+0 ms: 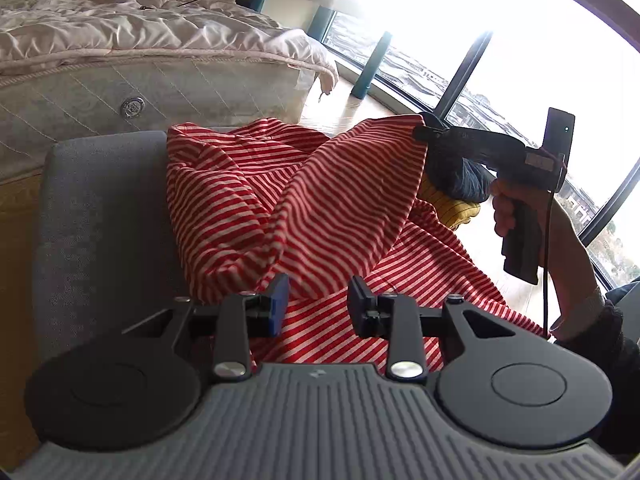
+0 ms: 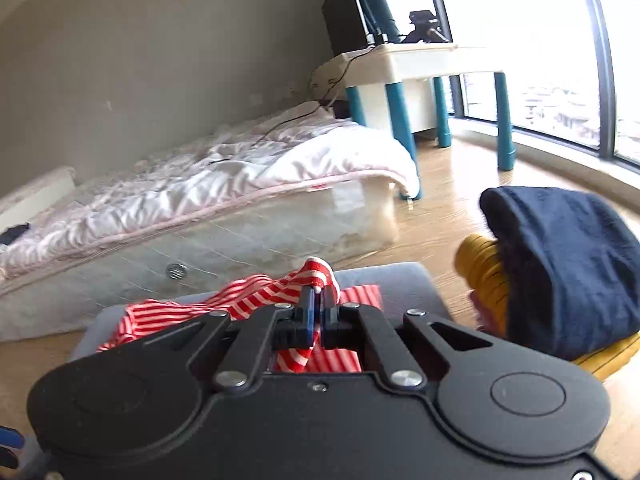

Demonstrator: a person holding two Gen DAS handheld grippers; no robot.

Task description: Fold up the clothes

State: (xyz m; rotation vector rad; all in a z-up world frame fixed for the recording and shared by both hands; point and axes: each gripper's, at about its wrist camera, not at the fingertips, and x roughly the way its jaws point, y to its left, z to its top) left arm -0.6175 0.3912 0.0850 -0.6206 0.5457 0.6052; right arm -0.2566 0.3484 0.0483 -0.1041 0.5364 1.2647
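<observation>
**Striped garment lifted by one corner over grey seat**

A red-and-white striped garment (image 1: 288,200) lies heaped on a grey upholstered seat (image 1: 104,216), one edge drawn up into a peak by the right gripper (image 1: 430,130), which a person's hand (image 1: 516,208) holds by its black pistol handle. In the right wrist view, that gripper's fingers (image 2: 308,308) are pressed together on a fold of the striped cloth (image 2: 256,300), with a tuft of fabric poking out above the tips and more of it hanging below.

The left gripper (image 1: 318,300) hovers low over the near part of the garment, its fingers (image 1: 280,300) standing well apart with nothing between them; striped cloth shows through the gap.

Just beyond the raised edge sits a small pile of other clothes: a dark navy piece (image 2: 568,264) on top of a mustard-yellow one (image 2: 484,272). From the left wrist view the same pile peeks out behind the lifted fabric, beside the right gripper.

Behind the seat, a mattress (image 2: 248,240) rests on the wooden floor (image 2: 436,220), covered by a rumpled pale quilt (image 1: 152,28) with a dark cable trailing across it. A white table (image 2: 416,60) on teal legs stands near the head of the mattress, next to floor-to-ceiling windows (image 1: 500,52) with dark frames that flood the room with daylight; rooftops show faintly through the glass.
</observation>
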